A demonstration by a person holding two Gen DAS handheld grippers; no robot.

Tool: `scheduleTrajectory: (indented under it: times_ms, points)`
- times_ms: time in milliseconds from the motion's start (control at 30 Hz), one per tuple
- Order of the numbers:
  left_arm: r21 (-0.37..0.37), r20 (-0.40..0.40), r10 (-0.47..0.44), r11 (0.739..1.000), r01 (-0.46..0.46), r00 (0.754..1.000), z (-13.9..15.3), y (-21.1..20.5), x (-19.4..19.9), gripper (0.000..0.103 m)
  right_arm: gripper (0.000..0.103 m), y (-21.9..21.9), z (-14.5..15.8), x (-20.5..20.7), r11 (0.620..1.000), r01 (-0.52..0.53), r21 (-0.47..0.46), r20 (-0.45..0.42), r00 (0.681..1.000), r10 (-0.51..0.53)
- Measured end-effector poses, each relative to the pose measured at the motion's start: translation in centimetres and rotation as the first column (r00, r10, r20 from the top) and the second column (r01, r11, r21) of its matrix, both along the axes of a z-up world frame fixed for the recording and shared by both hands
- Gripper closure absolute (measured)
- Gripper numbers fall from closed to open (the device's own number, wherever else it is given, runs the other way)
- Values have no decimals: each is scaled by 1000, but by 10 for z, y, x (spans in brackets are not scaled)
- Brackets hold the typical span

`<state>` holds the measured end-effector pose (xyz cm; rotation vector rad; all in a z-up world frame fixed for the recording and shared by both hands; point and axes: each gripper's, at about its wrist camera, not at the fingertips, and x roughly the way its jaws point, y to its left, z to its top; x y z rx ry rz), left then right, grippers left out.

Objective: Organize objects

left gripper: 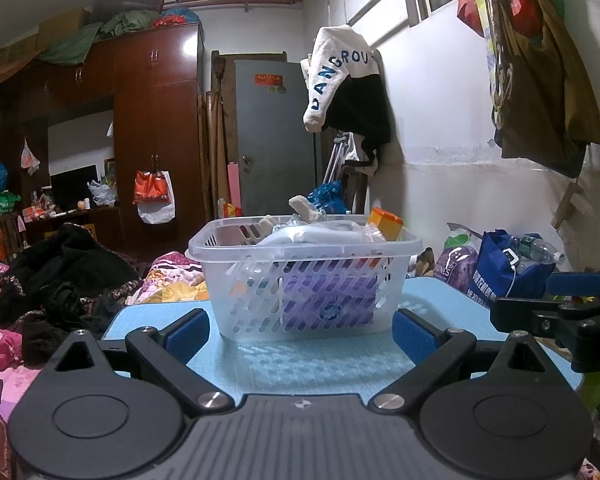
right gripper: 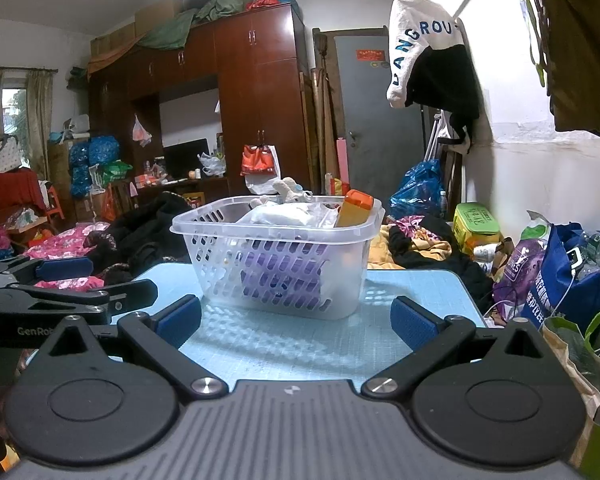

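A clear perforated plastic basket [left gripper: 236, 280] [right gripper: 220, 252] stands on the light-blue table mat [left gripper: 308, 364] [right gripper: 284, 344]. It holds several things: a purple pack [left gripper: 328, 300] [right gripper: 276, 276], a white bag [left gripper: 312, 234] [right gripper: 284, 214], an orange-capped bottle [left gripper: 388, 224] [right gripper: 354, 208] and a beige toy [left gripper: 304, 206] [right gripper: 286, 188]. My left gripper [left gripper: 302, 330] is open and empty just in front of the basket. My right gripper [right gripper: 298, 322] is open and empty, also in front of it. Each gripper shows at the edge of the other's view.
The mat's edge drops to a bed with black and pink clothes [left gripper: 56, 284] [right gripper: 140, 240] on the left. A blue bag [left gripper: 512, 272] [right gripper: 572, 280] and a purple pack [left gripper: 458, 264] [right gripper: 520, 264] sit at the right. A wardrobe [left gripper: 156, 120] and a grey door [left gripper: 276, 132] stand behind.
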<state>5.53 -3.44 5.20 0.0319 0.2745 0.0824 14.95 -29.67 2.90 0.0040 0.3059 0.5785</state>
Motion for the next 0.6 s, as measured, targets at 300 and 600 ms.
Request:
scheduleTrajectory:
  times_ms: [300,600]
  points:
    - [5,0,-3,1000,3,1000,0,-1,0,4,0,0,1,0,1000,1,-1,0,1000,-1]
    - [3,-5,-14,1000,14,1000,-1,-2,0,4,0,-2,1,2,1000,-3,-11,0,1000,3]
